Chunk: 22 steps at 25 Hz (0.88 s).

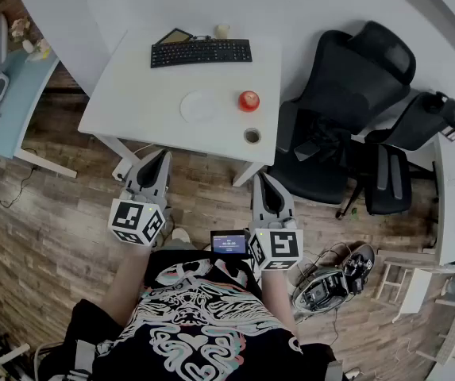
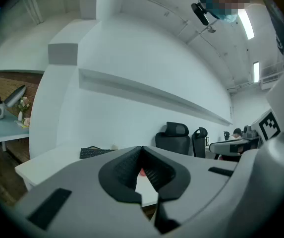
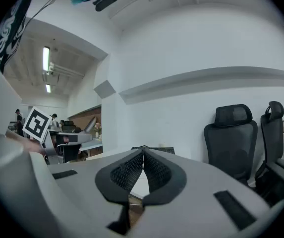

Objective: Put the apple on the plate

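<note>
**Both grippers short of the table, apple not yet approached**

The red apple (image 1: 248,100) sits on the white table (image 1: 132,94) just right of the plate (image 1: 202,106), close to it but not touching. Judged from the head view, the right gripper (image 1: 260,178) is the nearer one: the apple lies almost straight ahead of its jaws, and the plate ahead and to their left. The left gripper (image 1: 163,155) points more toward the plate's left. Both pairs of jaws are closed together on nothing. The apple is roundish, so no grasp axis matters.
</note>
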Each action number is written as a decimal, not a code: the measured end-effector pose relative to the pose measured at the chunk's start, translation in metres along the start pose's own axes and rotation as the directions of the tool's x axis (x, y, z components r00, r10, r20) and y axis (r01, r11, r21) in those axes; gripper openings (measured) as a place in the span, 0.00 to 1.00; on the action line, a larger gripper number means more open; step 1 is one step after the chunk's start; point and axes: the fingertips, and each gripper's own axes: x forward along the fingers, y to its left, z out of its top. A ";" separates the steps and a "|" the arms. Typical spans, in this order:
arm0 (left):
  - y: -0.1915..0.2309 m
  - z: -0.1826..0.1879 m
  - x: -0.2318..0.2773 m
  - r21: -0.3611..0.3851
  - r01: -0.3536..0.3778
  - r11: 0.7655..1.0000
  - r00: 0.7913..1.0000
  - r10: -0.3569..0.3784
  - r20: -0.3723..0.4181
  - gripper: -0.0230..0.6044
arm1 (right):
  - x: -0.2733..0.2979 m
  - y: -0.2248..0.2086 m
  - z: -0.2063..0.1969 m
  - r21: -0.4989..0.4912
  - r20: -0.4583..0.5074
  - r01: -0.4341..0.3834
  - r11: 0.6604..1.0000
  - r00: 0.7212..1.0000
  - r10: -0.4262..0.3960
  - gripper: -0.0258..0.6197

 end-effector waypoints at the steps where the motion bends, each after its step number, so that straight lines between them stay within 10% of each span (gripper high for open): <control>1: 0.002 0.002 0.000 -0.001 -0.001 1.000 1.000 0.001 0.001 0.06 | 0.001 0.001 0.000 0.005 -0.002 0.001 1.000 1.000 -0.001 0.09; 22: -0.027 -0.013 -0.009 0.101 -0.017 0.995 0.999 0.022 -0.043 0.06 | -0.036 -0.016 0.007 0.186 0.148 -0.095 0.978 0.987 0.068 0.09</control>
